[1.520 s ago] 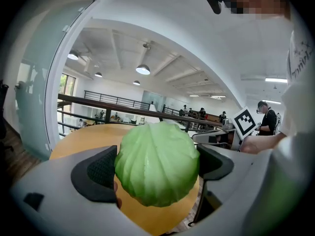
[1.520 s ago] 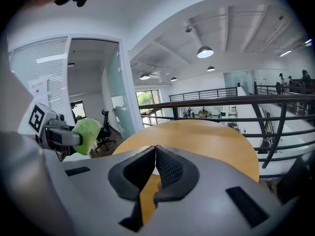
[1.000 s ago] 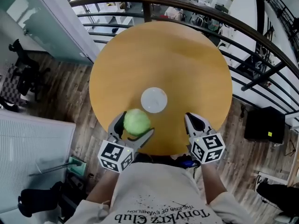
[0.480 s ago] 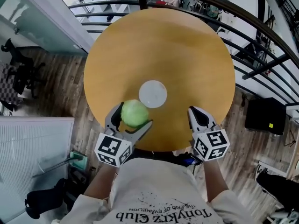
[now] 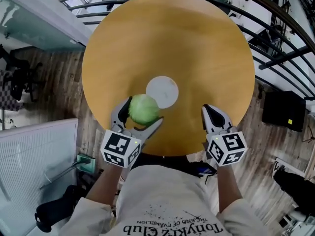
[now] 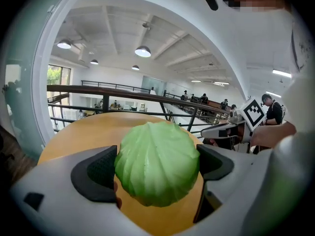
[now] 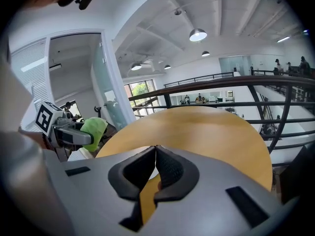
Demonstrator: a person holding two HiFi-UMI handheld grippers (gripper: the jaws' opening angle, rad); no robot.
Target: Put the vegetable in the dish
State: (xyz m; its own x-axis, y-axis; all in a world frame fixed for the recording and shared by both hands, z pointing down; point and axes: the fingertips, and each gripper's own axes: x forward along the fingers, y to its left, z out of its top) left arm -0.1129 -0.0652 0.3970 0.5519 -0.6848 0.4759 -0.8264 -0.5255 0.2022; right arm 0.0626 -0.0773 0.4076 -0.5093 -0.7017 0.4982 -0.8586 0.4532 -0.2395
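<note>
A green cabbage (image 6: 157, 163) is clamped between the jaws of the left gripper (image 5: 143, 113), which are spread wide, with a pad pressed against each of its sides. It is held at the lower middle of the head view above the tabletop (image 5: 167, 33). Its edge overlaps the lower-left rim of the white dish (image 5: 166, 89); contact with the dish cannot be judged from above. The cabbage is nearly round, with no long axis evident, and its leaf ribs converge toward its upper side. At lower right, the right gripper's (image 7: 155, 154) jaws are pressed together with nothing between them.
</note>
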